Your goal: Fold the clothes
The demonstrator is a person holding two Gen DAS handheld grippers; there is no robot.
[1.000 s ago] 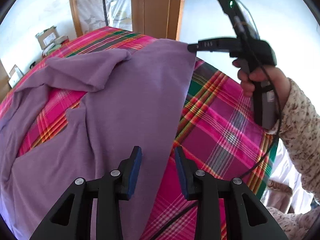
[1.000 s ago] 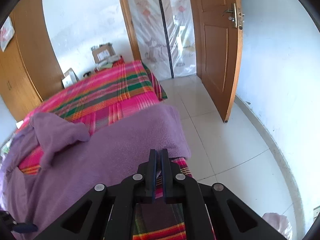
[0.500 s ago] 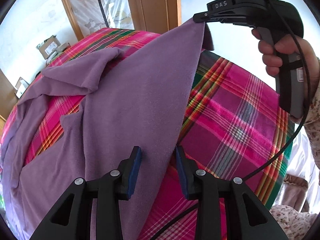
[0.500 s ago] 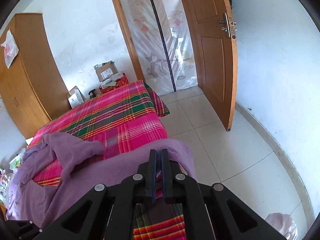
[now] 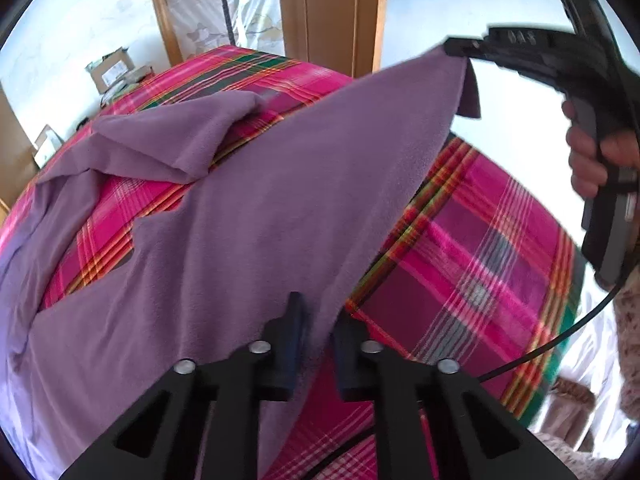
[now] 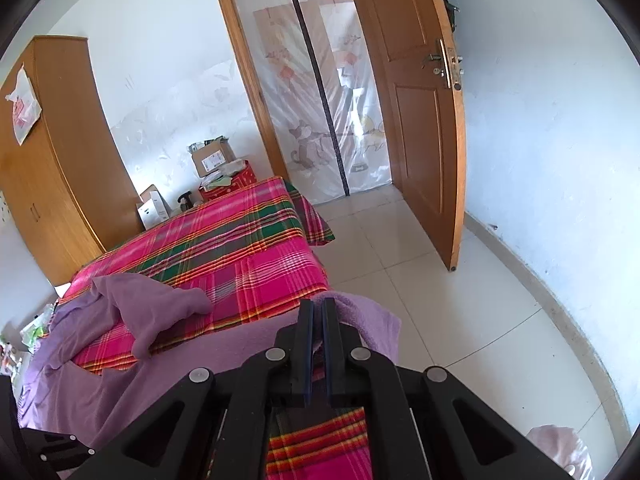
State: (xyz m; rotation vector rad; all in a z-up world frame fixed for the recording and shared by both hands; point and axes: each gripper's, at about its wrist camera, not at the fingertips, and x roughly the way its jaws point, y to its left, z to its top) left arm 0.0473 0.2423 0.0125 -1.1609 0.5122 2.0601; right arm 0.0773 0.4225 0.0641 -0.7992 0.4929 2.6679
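Observation:
A purple garment [image 5: 260, 220] lies spread on the bed's pink plaid cover [image 5: 480, 260], one sleeve [image 5: 180, 140] folded back on itself. My left gripper [image 5: 320, 336] sits at the garment's near hem. Its fingers are narrowed to a small gap with the cloth edge running between them. A hand [image 5: 588, 160] holds my right gripper [image 5: 452, 46], which is shut on the garment's far corner and keeps it lifted off the bed. In the right wrist view the right gripper [image 6: 318, 312] pinches that corner, and the garment [image 6: 100, 380] trails down to the left over the bed [image 6: 240, 248].
Tiled floor [image 6: 440, 320] lies to the right of the bed. A wooden door [image 6: 420, 120] stands open beside a screened doorway [image 6: 328, 100]. A wardrobe [image 6: 52, 160] is at the left, and cardboard boxes [image 6: 212, 158] sit past the bed's far end.
My left gripper's fingers have drawn much closer together around the garment's hem. The right gripper stayed shut on the corner and raised it higher off the bed.

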